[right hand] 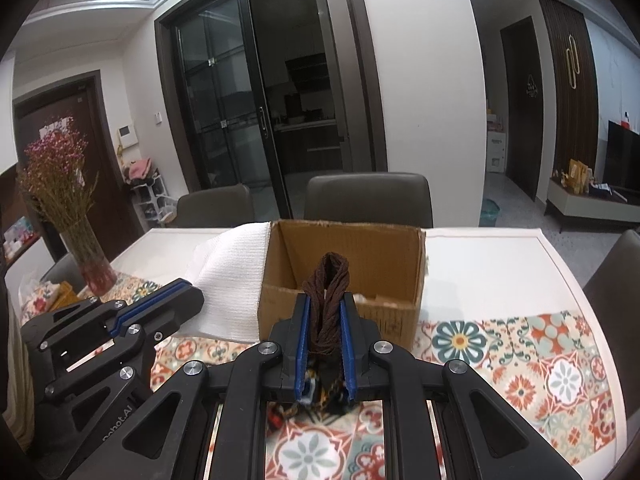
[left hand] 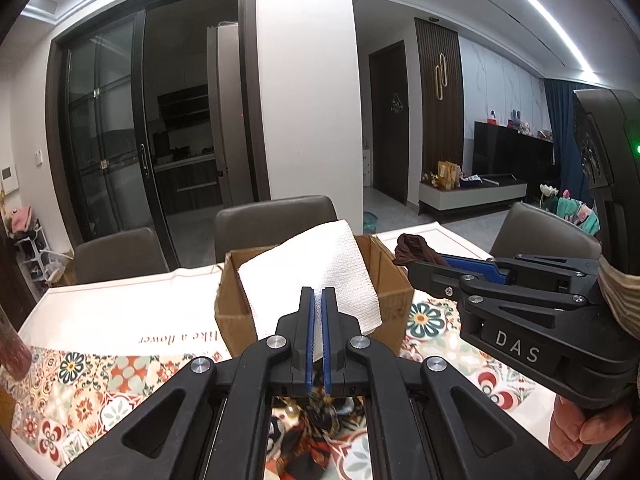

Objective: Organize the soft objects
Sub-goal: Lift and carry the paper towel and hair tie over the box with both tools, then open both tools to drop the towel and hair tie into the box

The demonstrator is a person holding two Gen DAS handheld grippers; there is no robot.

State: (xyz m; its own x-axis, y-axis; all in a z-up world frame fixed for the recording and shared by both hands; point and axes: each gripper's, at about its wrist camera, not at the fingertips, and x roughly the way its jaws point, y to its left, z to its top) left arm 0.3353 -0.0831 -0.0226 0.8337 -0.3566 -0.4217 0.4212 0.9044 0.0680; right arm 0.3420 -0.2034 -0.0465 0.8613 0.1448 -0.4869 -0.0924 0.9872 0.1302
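Holding two soft items up in front of the cardboard box (right hand: 344, 276), one per gripper. Left gripper (left hand: 318, 320) is clenched tight on a corner of the white waffle-weave cloth (left hand: 316, 268); the cloth is fanning up and away from the pads, hanging over the box's near-left wall. Right gripper (right hand: 325, 328) is grasping the dark brown knitted piece (right hand: 326, 296), bunched upright between the blue pads (right hand: 347, 340), long axis running along the fingers, tip poking past them toward the box.

Box is sitting open-topped on the white table (right hand: 480, 256), far end of the patterned table runner (right hand: 540, 360), dead ahead of both grippers and just beyond the fingertips. Something patterned is also dangling under each gripper, too blurred to name.

Key relation: the box mouth is lying forward and slightly below the right gripper, which is lining up almost on its centre; the left one is sitting off toward the box's left wall. Judging the right hand as nearer to a clean drop, so the brown piece is probably going in first. Risk: the white cloth is draping across the rim and could be snagging there.
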